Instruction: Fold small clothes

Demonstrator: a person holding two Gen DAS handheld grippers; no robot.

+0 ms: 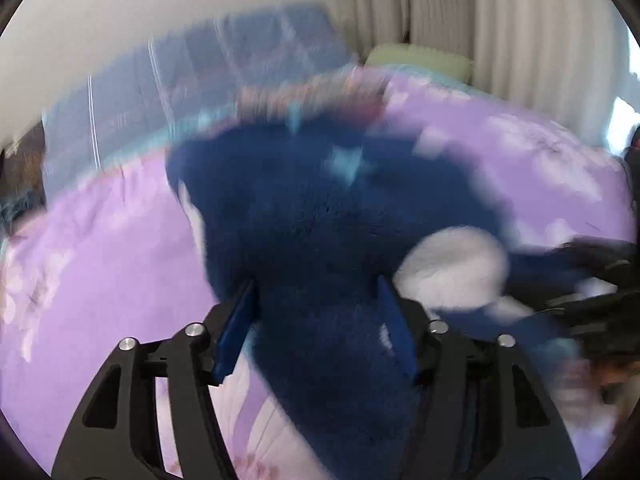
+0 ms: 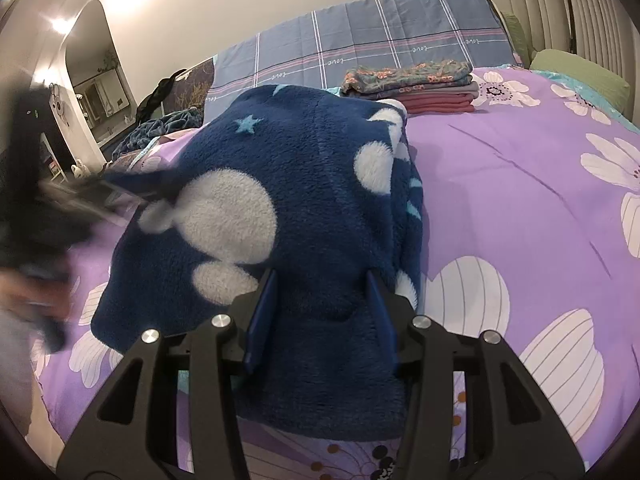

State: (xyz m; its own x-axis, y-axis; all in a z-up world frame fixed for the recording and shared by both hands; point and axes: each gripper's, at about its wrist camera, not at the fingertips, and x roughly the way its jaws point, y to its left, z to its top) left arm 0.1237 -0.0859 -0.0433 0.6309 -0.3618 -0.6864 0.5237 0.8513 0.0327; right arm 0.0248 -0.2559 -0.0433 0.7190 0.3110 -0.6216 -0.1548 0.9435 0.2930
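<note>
1. Fleece (image 2: 304,200): navy, fuzzy, white blobs, a light-blue star. Bunched in a heap on the quilt (image 2: 520,208), centre of the right wrist view, running from 12 o'clock down to 6.
2. Right gripper (image 2: 320,312): blue pads sit on both sides of a thick fold of fleece at 6 o'clock, squeezing it. Pinching the fleece.
3. Left gripper (image 1: 316,316): left wrist view is badly motion-blurred. Fleece (image 1: 312,216) fills the gap between the pads. Jaws about half spread; whether the pads press the cloth, cannot tell.
4. In the right wrist view the left gripper (image 2: 76,196) is a dark smear at 9 o'clock, at the fleece's left edge.
5. In the left wrist view the right gripper (image 1: 592,280) is a dark blur at 3 o'clock, on the fleece's right end.
6. Quilt: purple with big white flowers, covers the bed.
7. Folded stack (image 2: 416,84) at 1 o'clock in the right wrist view, on the quilt beyond the fleece, apart from it. Floral piece on top, grey and red ones under.
8. Plaid sheet (image 2: 360,36) at 12 o'clock behind the stack.
9. Green pillow (image 2: 580,72) at 2 o'clock.
</note>
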